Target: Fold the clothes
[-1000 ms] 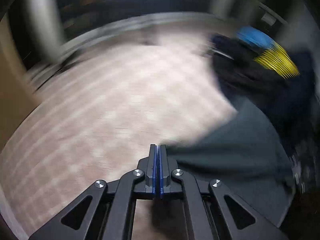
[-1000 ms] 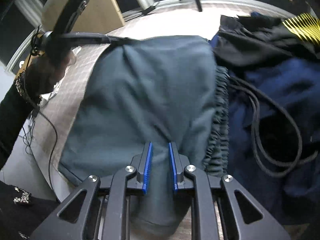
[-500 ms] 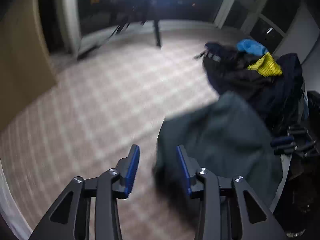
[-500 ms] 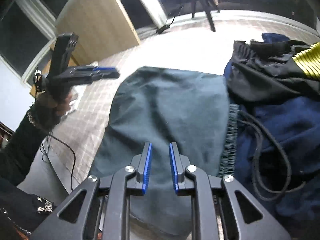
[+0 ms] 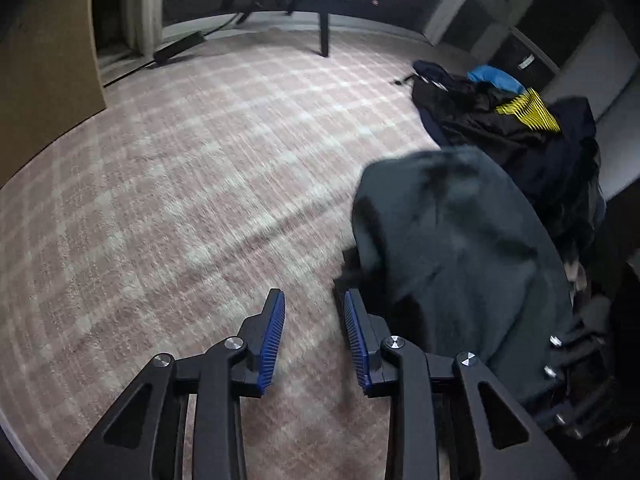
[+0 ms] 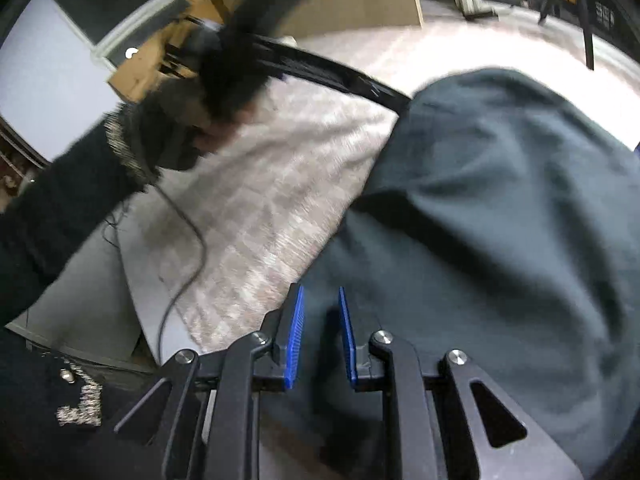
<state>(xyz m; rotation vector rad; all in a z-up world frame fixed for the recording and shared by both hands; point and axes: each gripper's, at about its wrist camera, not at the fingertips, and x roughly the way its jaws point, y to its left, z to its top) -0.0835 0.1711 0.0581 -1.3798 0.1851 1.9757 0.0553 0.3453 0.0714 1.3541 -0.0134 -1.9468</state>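
Observation:
A grey-green garment point(image 5: 460, 264) lies humped on the checked carpet point(image 5: 180, 200), right of my left gripper point(image 5: 314, 308). That gripper stands open over bare carpet, its right finger just short of the garment's near-left edge. In the right wrist view the garment point(image 6: 500, 208) fills the right half. My right gripper point(image 6: 320, 304) is shut on its near edge, with dark cloth bunched between the blue pads. The left gripper point(image 6: 360, 80) shows there blurred, in a hand with a dark sleeve point(image 6: 60, 208), its tip close to the garment's far-left edge.
A pile of dark clothes point(image 5: 500, 128) with yellow and blue parts lies behind the garment. A wooden panel point(image 5: 44, 80) stands at the left and a dark furniture leg point(image 5: 324, 36) at the back. A thin cable point(image 6: 188, 264) trails over the carpet edge.
My left gripper opened from shut, letting the garment go, and now hovers beside its edge. The right gripper kept its hold and swung left, bunching the cloth.

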